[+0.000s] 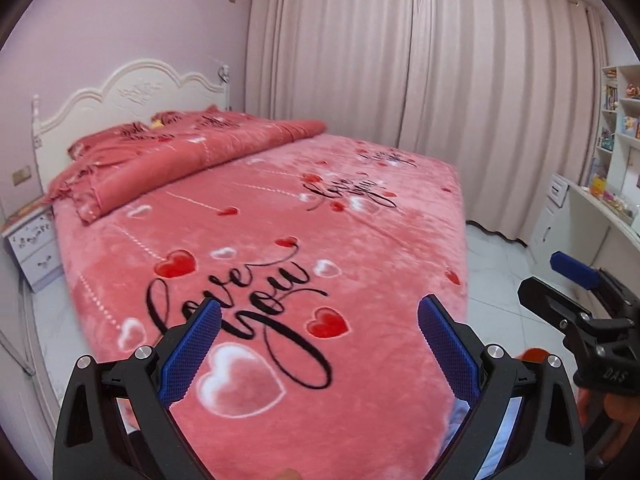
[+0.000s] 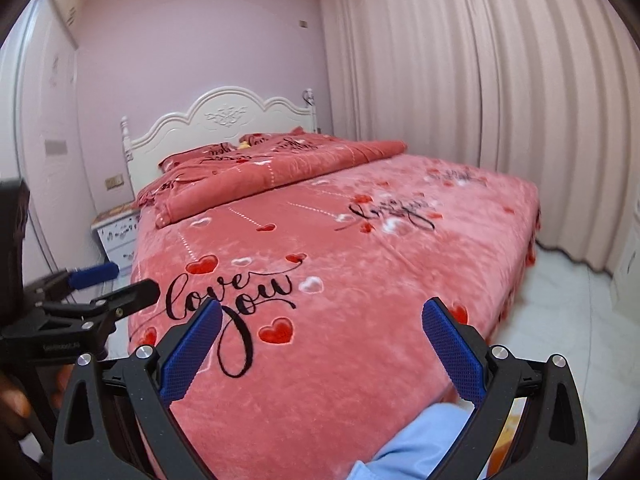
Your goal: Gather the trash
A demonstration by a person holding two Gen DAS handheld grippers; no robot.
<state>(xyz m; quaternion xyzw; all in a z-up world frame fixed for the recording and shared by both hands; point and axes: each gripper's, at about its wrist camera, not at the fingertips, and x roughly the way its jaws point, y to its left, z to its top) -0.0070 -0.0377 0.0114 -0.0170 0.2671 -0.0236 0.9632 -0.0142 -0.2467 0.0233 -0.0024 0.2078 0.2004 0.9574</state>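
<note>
No trash shows in either view. My left gripper (image 1: 320, 312) is held open above the foot of a bed with a pink heart-print blanket (image 1: 280, 216), nothing between its blue pads. My right gripper (image 2: 322, 314) is also open and empty over the same blanket (image 2: 360, 240). In the left wrist view the right gripper (image 1: 560, 280) appears at the right edge, beside the bed. In the right wrist view the left gripper (image 2: 116, 280) shows at the left edge. A small yellow object (image 1: 157, 123) lies by the pillows; I cannot tell what it is.
A folded quilt (image 1: 168, 156) lies across the head of the bed by a white headboard (image 1: 132, 96). A nightstand (image 1: 34, 244) stands at the left. Pink curtains (image 1: 440, 80) hang behind. A white desk and shelves (image 1: 612, 160) are at the right, over white tile floor (image 1: 504, 280). A light blue garment (image 2: 416, 444) is low in the right wrist view.
</note>
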